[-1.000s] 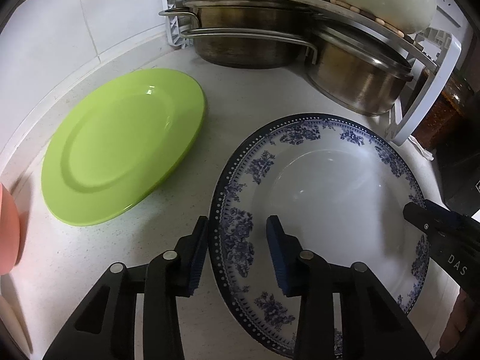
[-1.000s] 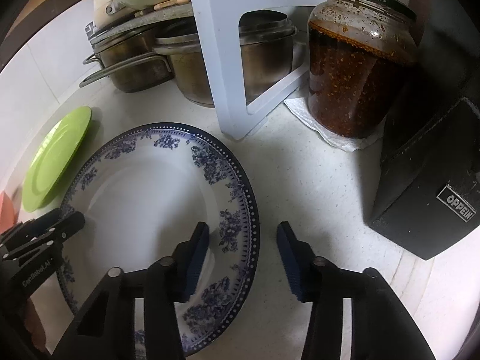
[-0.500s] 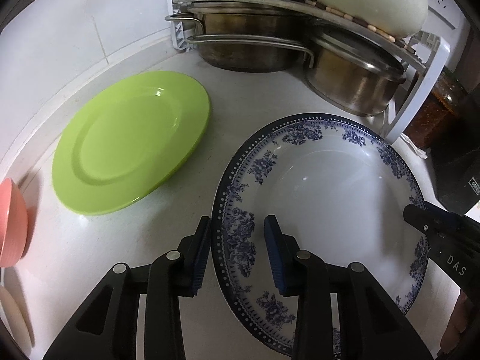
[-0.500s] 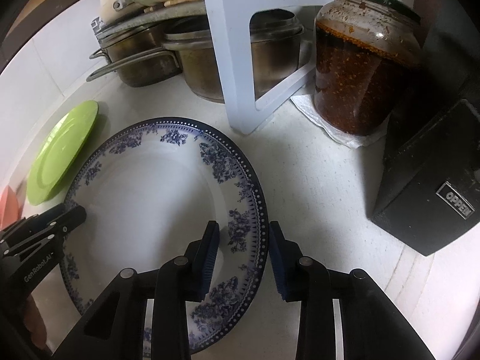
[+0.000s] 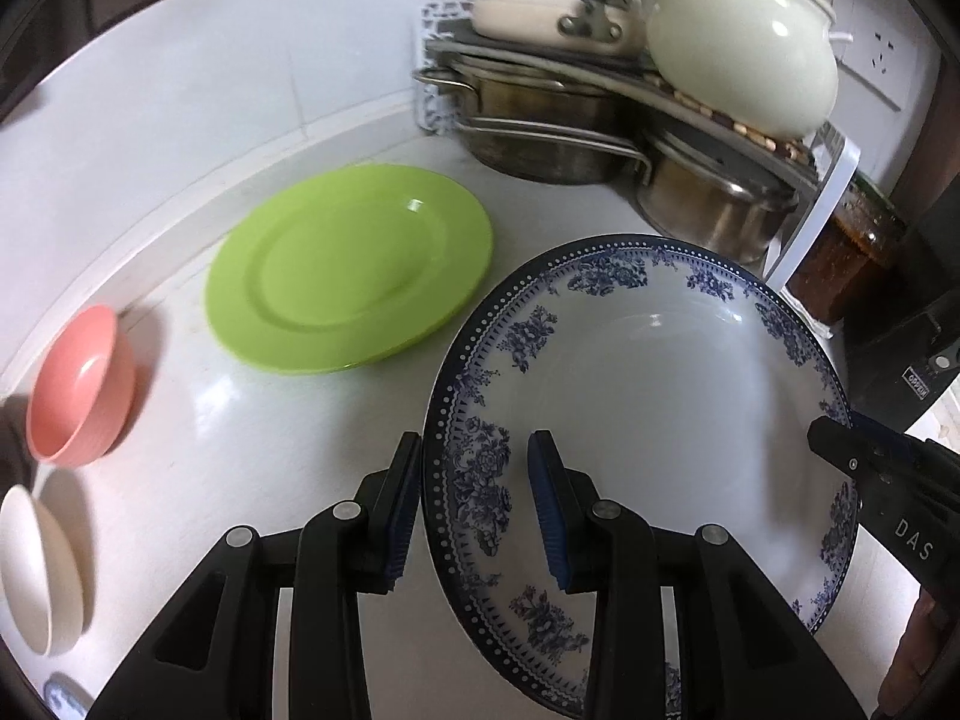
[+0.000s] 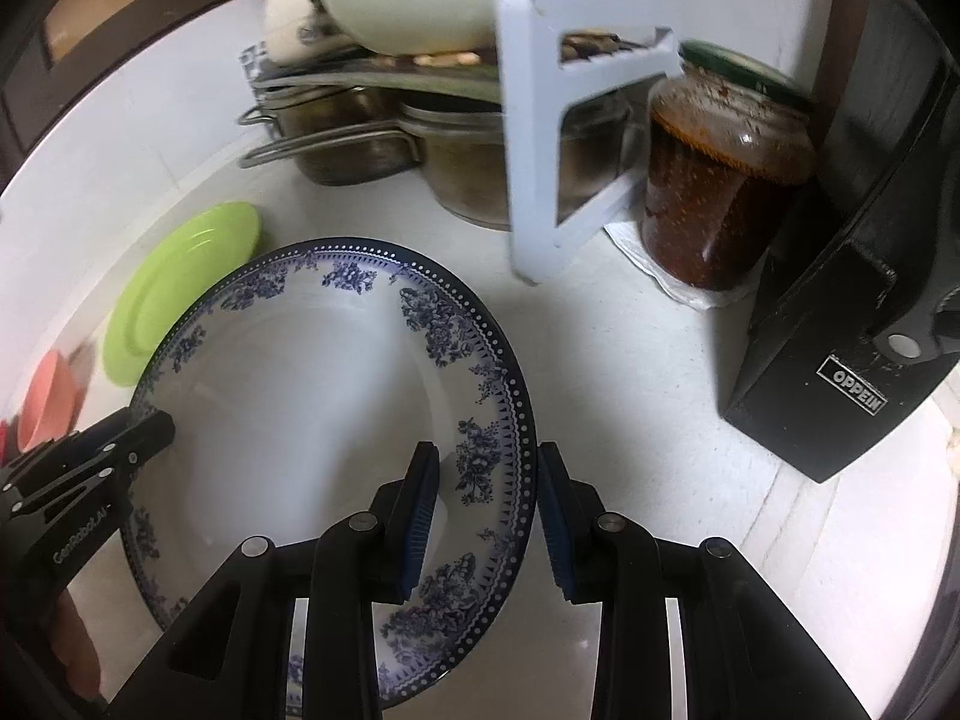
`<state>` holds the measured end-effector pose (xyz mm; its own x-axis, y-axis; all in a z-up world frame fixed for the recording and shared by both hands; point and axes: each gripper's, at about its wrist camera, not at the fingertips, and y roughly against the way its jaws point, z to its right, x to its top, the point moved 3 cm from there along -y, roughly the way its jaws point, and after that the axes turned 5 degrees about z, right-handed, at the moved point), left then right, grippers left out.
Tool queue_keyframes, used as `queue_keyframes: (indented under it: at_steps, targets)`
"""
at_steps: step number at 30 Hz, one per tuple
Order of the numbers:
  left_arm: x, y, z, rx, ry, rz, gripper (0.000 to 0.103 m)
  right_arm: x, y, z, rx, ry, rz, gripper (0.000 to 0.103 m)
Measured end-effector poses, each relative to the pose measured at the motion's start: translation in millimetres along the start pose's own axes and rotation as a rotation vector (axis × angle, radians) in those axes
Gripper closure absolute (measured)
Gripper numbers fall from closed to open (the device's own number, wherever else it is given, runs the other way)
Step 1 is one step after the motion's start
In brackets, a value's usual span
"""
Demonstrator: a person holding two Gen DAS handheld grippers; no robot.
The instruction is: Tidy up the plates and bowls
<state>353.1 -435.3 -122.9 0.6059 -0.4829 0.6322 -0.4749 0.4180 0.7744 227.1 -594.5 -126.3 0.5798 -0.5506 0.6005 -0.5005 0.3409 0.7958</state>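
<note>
Lifted since before, our blue-patterned plate (image 5: 648,420) sits rim-deep between both claws: left gripper (image 5: 474,510) and right gripper (image 6: 486,516) each clamp opposite rims.

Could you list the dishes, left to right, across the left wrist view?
White bowl → pink bowl → green plate → blue-patterned plate, with the left gripper astride its near rim and the right gripper at its right rim.
</note>
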Motion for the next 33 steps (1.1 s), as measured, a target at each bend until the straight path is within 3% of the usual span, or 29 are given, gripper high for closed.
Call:
queue_keyframes:
  at_steps: [12, 33]
  targets:
    - [-20.5, 58.0, -43.2, 0.054, 0.076, 0.049, 0.068, -10.5, 44.3, -40.9, 0.049, 0.073, 0.043, 0.069]
    - [-86.9, 147.8, -128.1, 0.154, 0.207, 0.093, 0.068, -55.8, 103.6, -127.0, 0.149, 0.208, 0.076, 0.069]
